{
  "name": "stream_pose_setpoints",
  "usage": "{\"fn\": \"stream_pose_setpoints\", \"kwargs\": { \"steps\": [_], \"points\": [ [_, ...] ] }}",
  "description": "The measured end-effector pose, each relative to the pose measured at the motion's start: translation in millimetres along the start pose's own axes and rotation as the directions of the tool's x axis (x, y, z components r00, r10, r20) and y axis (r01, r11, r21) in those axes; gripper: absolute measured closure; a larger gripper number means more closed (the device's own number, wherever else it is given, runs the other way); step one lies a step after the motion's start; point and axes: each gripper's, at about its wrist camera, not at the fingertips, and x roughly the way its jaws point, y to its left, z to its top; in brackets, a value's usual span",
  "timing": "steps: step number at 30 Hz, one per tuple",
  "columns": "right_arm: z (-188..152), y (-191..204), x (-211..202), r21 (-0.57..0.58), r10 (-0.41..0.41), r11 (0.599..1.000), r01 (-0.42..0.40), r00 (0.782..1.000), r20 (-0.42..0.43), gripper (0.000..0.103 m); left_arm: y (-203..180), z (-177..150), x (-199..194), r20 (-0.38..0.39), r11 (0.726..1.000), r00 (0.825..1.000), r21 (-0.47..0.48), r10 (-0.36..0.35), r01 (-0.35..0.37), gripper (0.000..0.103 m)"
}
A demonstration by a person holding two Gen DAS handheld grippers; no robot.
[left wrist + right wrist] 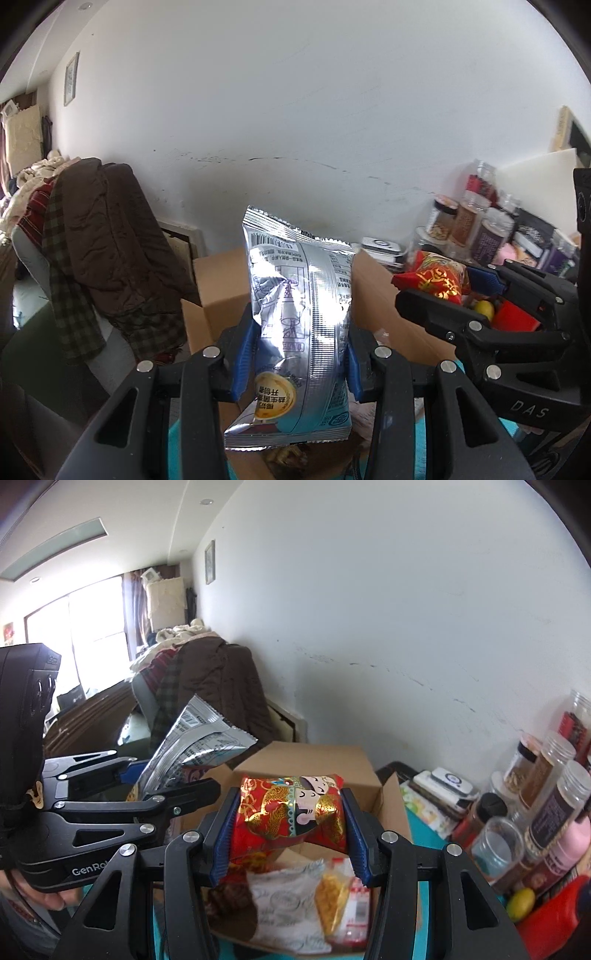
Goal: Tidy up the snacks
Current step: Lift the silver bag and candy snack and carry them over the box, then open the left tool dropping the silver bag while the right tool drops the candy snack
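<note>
Left claw (297, 354): jaws partly closed, blue pads (243, 354) pressed into both sides of a silver snack bag (301, 325). Bag stands upright in the grip, back side with printed text facing the camera, crimped top edge up. It hangs over an open cardboard box (221, 291), not touching it as far as I can tell.

Right claw (291, 823): jaws a bit wider, pads (223, 842) clamped on a red and gold snack pack (291, 812). Pack is squeezed between them and bulges up in the middle. It sits above the same box (332, 764), apart from the contents.

Inside the box, under the right claw: a white wrapper (284, 897) and a small clear pack with yellow pieces (334, 890), lying flat.

Both claws are side by side, left one also visible from the right wrist view (155, 779) with the silver bag tilted in it.

Box sits on a teal table (428, 834). Jars (554, 786) and a lemon (520, 904) stand to the right of the box, against the white wall (406, 609). Chair draped with a brown coat (122, 236) is off to the left.
</note>
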Motion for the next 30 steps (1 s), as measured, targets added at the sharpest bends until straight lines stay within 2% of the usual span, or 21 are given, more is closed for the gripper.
{"fn": "stream_pose_setpoints", "kwargs": {
  "steps": [7,16,23,26,30],
  "points": [
    [3,-3,27,-0.007,-0.003,1.0,0.003,0.999,-0.049,0.052,1,3,28,-0.049,0.998,0.997,0.011,0.06,-0.059,0.062],
    [-10,-18,59,0.026,0.008,1.0,-0.004,0.988,-0.156,0.052,3,-9,60,-0.164,0.997,0.984,-0.005,0.075,-0.077,0.062],
    [-22,-30,80,0.038,-0.008,0.999,0.017,0.973,-0.232,0.052,3,-18,80,-0.262,0.996,0.961,-0.003,0.088,-0.092,0.062],
    [-30,-29,90,0.025,-0.025,0.999,0.033,0.963,-0.268,0.052,3,-23,84,-0.268,0.991,0.954,0.022,0.132,-0.131,0.062],
    [-37,-32,98,0.034,-0.03,0.999,0.042,0.955,-0.296,0.051,5,-24,88,-0.293,0.988,0.944,0.03,0.153,-0.151,0.062]
  ]
}}
